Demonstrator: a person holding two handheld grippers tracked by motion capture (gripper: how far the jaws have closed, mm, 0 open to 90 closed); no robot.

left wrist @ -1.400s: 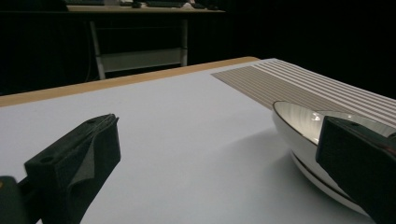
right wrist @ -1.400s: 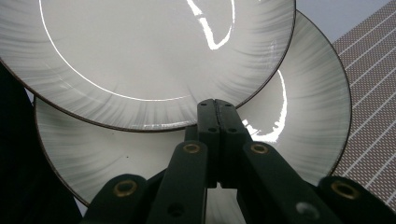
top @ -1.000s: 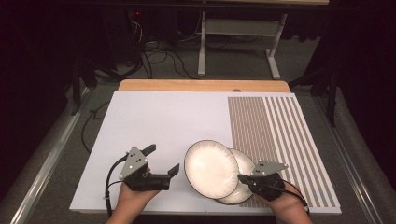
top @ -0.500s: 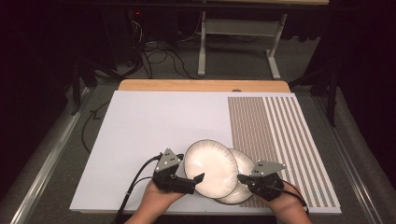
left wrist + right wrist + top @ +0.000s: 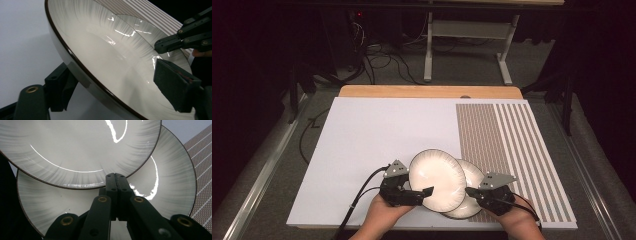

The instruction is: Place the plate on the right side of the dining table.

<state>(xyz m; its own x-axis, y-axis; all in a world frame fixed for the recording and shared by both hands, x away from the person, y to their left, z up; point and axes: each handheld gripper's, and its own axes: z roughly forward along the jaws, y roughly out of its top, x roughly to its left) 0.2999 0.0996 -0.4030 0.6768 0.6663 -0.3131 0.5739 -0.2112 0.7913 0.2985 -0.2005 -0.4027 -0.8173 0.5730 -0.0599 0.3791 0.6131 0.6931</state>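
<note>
Both forearms enter from the bottom edge of the high view, hands low over the near edge of the worktop [image 5: 377, 135]. The left hand [image 5: 384, 212] sits at lower centre-left and points its left gripper [image 5: 424, 192] rightward at the near-left rim of the upper plate [image 5: 436, 177]. The right hand [image 5: 517, 222] sits at lower right and points its right gripper [image 5: 471, 191] leftward, at the spot where the two plates overlap.

In the left gripper view the jaws of the left gripper [image 5: 112, 85] straddle the rim of the upper plate [image 5: 105, 50]: one jaw lies under the outer wall at lower left, the other pad hangs over the glossy inside at right. The jaws have just been closing, with the rim between them; the lower jaw looks to be against the wall, while the upper pad appears just clear of the surface, so no firm grip shows.

In the right gripper view the right gripper [image 5: 115, 176] has its jaws pressed flat together, holding nothing; its tips lie at the edge of the upper plate [image 5: 75, 142], over the lower plate [image 5: 172, 180].

The plates are round, white, glossy, with fine grey radial streaks and a thin dark rim. The upper one rests tilted on the lower plate [image 5: 474, 172], overlapping its left side, in the lower centre of the high view, just left of the striped panel [image 5: 507, 145].
</note>
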